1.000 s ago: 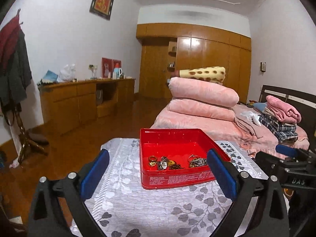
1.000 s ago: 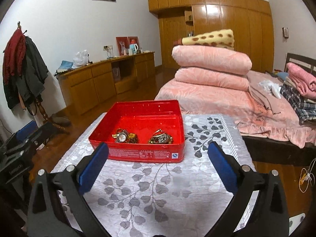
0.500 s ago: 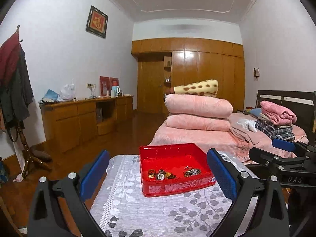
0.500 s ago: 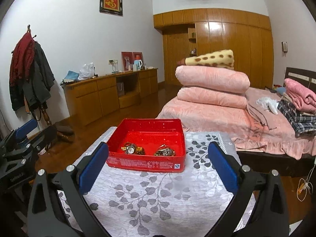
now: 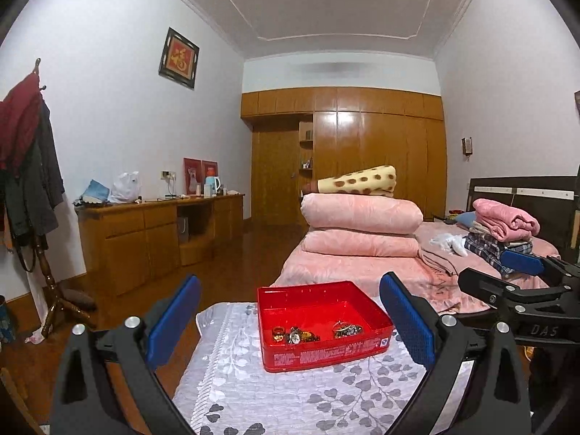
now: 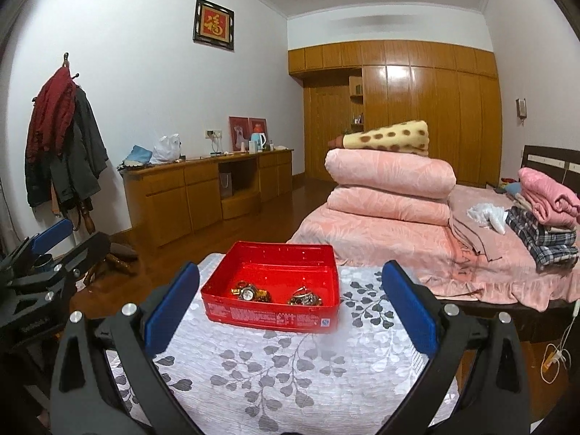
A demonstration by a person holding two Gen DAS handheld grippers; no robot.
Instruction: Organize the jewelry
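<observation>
A red tin box (image 5: 322, 353) (image 6: 270, 313) sits on a table covered with a white leaf-patterned cloth (image 5: 253, 391) (image 6: 275, 369). Inside lie two small heaps of jewelry: rings and a watch (image 5: 293, 335) (image 6: 250, 293), and a tangle of bangles (image 5: 347, 329) (image 6: 305, 298). My left gripper (image 5: 290, 322) hangs open, well back from the box, nothing between its blue pads. My right gripper (image 6: 288, 306) is open too and holds nothing. Each gripper shows at the edge of the other's view.
A bed (image 6: 417, 239) with stacked pink quilts stands right behind the table. A wooden sideboard (image 5: 156, 232) runs along the left wall, a coat rack (image 6: 69, 152) beside it. Wooden floor lies to the table's left.
Both grippers have pulled back and tilted upward from the red box, so it looks smaller and lower in both views. The jaws stayed open and the jewelry has not moved.
</observation>
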